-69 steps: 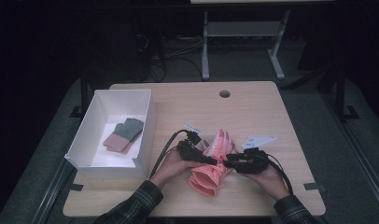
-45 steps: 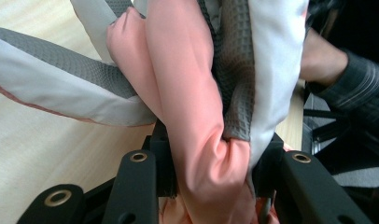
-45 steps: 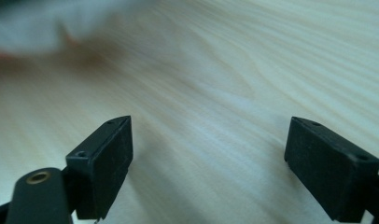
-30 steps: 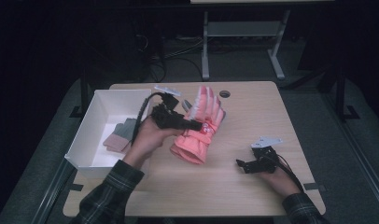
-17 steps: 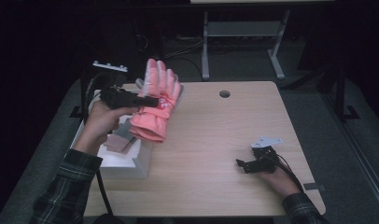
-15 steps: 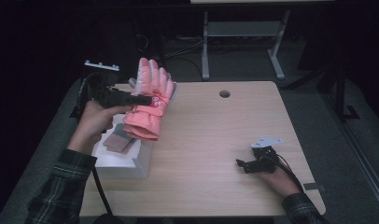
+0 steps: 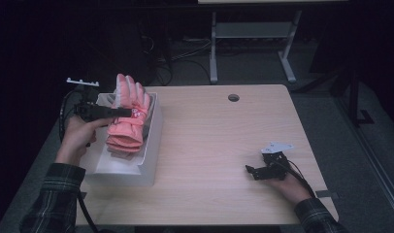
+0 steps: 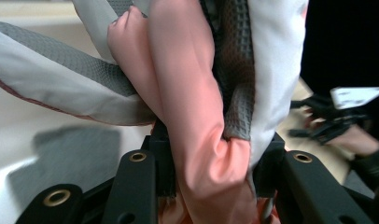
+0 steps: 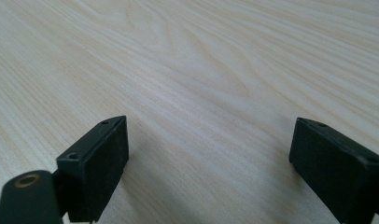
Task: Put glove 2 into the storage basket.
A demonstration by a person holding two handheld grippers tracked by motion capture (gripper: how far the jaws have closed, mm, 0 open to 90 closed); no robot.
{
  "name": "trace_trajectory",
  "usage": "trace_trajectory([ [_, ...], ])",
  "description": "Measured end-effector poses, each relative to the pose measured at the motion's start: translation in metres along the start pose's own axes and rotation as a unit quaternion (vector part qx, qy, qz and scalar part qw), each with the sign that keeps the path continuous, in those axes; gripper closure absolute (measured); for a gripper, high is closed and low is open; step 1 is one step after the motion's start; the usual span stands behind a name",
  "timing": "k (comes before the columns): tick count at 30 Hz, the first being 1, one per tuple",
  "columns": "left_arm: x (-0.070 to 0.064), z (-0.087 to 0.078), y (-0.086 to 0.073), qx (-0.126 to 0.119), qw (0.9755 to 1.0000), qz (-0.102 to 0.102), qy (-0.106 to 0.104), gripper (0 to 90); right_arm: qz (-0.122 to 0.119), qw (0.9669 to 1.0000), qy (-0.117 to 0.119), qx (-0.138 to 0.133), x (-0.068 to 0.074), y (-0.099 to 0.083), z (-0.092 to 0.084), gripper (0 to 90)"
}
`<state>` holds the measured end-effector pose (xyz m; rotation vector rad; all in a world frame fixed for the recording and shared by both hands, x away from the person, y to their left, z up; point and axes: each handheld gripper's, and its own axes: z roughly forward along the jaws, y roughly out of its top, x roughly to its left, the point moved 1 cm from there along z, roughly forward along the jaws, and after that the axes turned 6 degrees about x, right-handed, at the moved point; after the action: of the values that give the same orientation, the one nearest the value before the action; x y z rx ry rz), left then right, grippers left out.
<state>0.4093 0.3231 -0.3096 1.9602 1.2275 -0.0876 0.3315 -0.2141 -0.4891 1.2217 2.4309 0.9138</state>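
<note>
Coral-pink fabric bunches between the fingers of the left gripper, which are clamped on the pink gloves, a folded pair with grey-and-white palms. In the high view the gloves hang above the white box at the left side of the counter, over its far half, with their fingertips pointing away past the far wall.

Judged from this, the main risk is the drop. The bundle is long and thick, and the grip sits across its middle. If the fingers let go here, the fingertips could catch on the far wall, or the cuff end could fall over the right wall onto the counter. The folded pair could also come apart as it falls, since only the squeeze seems to hold the layers together. Something darker already lies in the box under the gloves; what it is I cannot tell, but it leaves less depth for the pair to settle.

Room is tight on the left: the box stands close to the counter's left edge, and the hand and cable hang beyond it. A push against the thin wall might shift the box toward that edge. To the right lies wide, bare wood.

Well apart, near the right corner, the right gripper rests low on the counter, its fingers spread wide with nothing between them.
</note>
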Motion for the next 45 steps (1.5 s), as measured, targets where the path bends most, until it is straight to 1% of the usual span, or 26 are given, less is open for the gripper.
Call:
trace_trajectory([
  [1,0.004,0.005,-0.003,0.008,1.0,-0.006,0.001,60.7,0.0,1.0,0.0,0.0,0.0,0.0,0.0,10.9],
  [2,0.008,0.011,-0.006,0.02,0.9998,-0.008,0.003,60.7,0.0,1.0,0.0,0.0,0.0,0.0,0.0,10.7],
  [3,0.01,0.016,-0.007,0.026,0.9996,-0.01,0.004,60.6,-0.001,1.0,0.0,0.0,0.0,0.0,0.0,10.4],
  [5,0.015,0.027,-0.011,0.039,0.999,-0.015,0.014,60.5,-0.002,1.0,0.0,0.001,0.0,0.0,0.001,10.1],
  [7,0.021,0.036,-0.013,0.048,0.9986,-0.017,0.017,60.3,-0.002,1.0,0.0,0.001,0.0,0.0,0.001,10.1],
  [9,0.027,0.045,-0.016,0.062,0.9978,-0.014,0.018,60.2,-0.001,1.0,0.0,0.001,0.0,0.0,0.001,10.1],
  [10,0.028,0.05,-0.017,0.067,0.9974,-0.018,0.018,60.2,-0.002,1.0,0.0,0.001,0.0,0.0,0.001,10.1],
  [11,0.03,0.054,-0.019,0.074,0.9969,-0.015,0.021,60.1,-0.002,1.0,0.0,0.001,0.0,0.0,0.001,10.1],
  [14,0.035,0.066,-0.024,0.085,0.9961,-0.019,0.018,59.7,-0.002,1.0,0.0,0.001,0.0,0.0,0.001,10.1],
  [16,0.038,0.074,-0.028,0.093,0.9952,-0.018,0.024,59.2,-0.002,1.0,0.0,0.001,0.0,0.0,0.001,10.1],
  [18,0.042,0.081,-0.032,0.102,0.9943,-0.021,0.021,58.9,-0.002,1.0,0.0,0.001,0.0,0.0,0.001,10.0],
  [21,0.048,0.087,-0.037,0.102,0.9942,-0.03,0.015,58.5,-0.001,1.0,-0.001,0.001,0.0,0.0,0.001,10.0],
  [24,0.049,0.088,-0.04,0.095,0.9949,-0.032,0.015,57.4,-0.001,1.0,-0.001,0.001,0.0,0.0,0.001,10.0],
  [25,0.049,0.088,-0.04,0.093,0.995,-0.034,0.013,54.6,-0.001,1.0,-0.001,0.001,0.0,0.0,0.001,9.9],
  [28,0.048,0.083,-0.039,0.087,0.9951,-0.037,0.031,37.2,0.0,1.0,-0.001,0.001,0.0,0.0,0.001,9.9],
  [29,0.048,0.082,-0.039,0.085,0.995,-0.034,0.039,28.3,0.0,1.0,-0.001,0.001,0.0,0.0,0.001,9.9],
  [30,0.047,0.08,-0.037,0.083,0.9946,-0.03,0.055,22.6,0.0,1.0,-0.001,0.001,0.0,0.0,0.001,9.9],
  [31,0.046,0.077,-0.036,0.078,0.9946,-0.028,0.062,13.5,0.0,1.0,-0.001,0.001,0.0,0.0,0.001,9.9],
  [33,0.043,0.069,-0.033,0.067,0.9954,-0.021,0.065,12.7,0.0,1.0,-0.001,0.001,0.0,0.0,0.001,9.9],
  [34,0.042,0.064,-0.031,0.064,0.9956,-0.014,0.067,12.6,0.0,1.0,-0.001,0.0,0.0,0.0,0.001,9.9],
  [35,0.039,0.059,-0.029,0.057,0.9957,-0.014,0.071,12.7,0.0,1.0,-0.001,0.001,0.0,0.0,0.001,9.9],
  [39,0.027,0.037,-0.02,0.034,0.9966,0.006,0.075,12.7,0.0,1.0,-0.001,0.001,0.0,0.0,0.001,9.8],
  [41,0.018,0.028,-0.015,0.022,0.9967,0.02,0.076,12.7,0.0,1.0,-0.001,0.002,0.0,0.0,0.001,9.8],
  [42,0.01,0.023,-0.011,0.017,0.9965,0.032,0.075,12.7,0.0,1.0,-0.001,0.001,0.0,0.0,0.001,9.8],
  [43,0.005,0.02,-0.009,0.012,0.9963,0.039,0.075,12.7,0.0,1.0,-0.001,0.001,0.0,0.0,0.001,9.7],
  [45,-0.01,0.015,-0.003,-0.002,0.9957,0.058,0.072,12.8,0.001,1.0,-0.001,0.002,0.0,0.0,0.001,9.7],
])
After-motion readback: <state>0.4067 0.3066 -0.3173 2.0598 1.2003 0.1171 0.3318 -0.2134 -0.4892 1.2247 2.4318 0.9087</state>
